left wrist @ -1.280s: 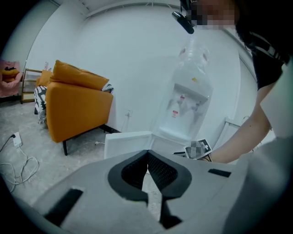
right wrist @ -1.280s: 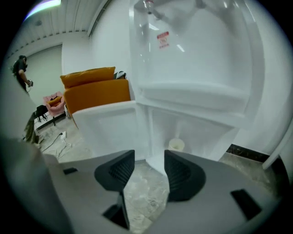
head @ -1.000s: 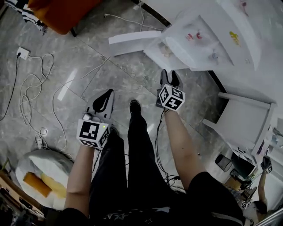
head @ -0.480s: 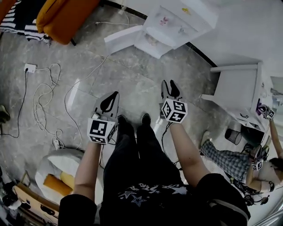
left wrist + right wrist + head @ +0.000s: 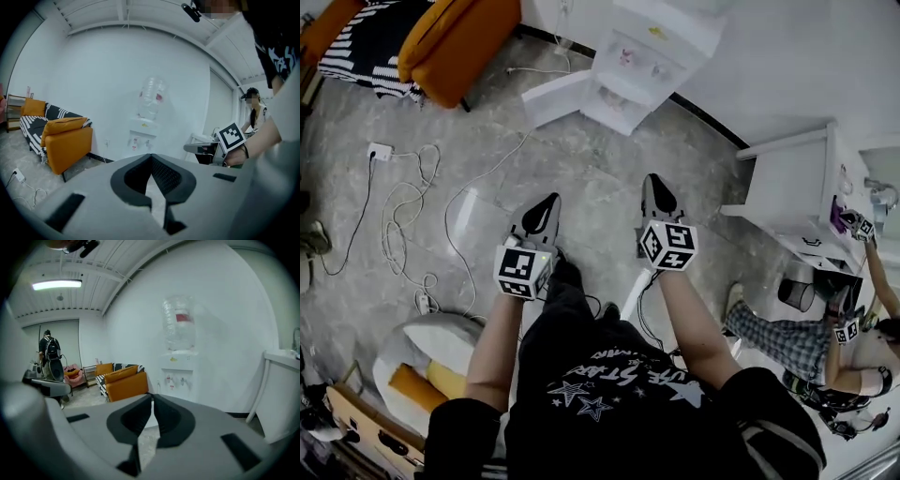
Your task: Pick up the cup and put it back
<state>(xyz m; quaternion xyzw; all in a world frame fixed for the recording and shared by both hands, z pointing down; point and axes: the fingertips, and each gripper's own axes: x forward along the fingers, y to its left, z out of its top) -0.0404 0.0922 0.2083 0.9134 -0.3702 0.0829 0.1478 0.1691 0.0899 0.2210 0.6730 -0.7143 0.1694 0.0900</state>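
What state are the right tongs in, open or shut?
Shut and empty. The right tongs have just been closing. In the right gripper view their tips meet, with nothing between them.

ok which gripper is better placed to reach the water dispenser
Probably right. In the head view the right gripper lines up under the water dispenser; the left gripper sits off to the side. Both shut, empty; right's fingers just closed.
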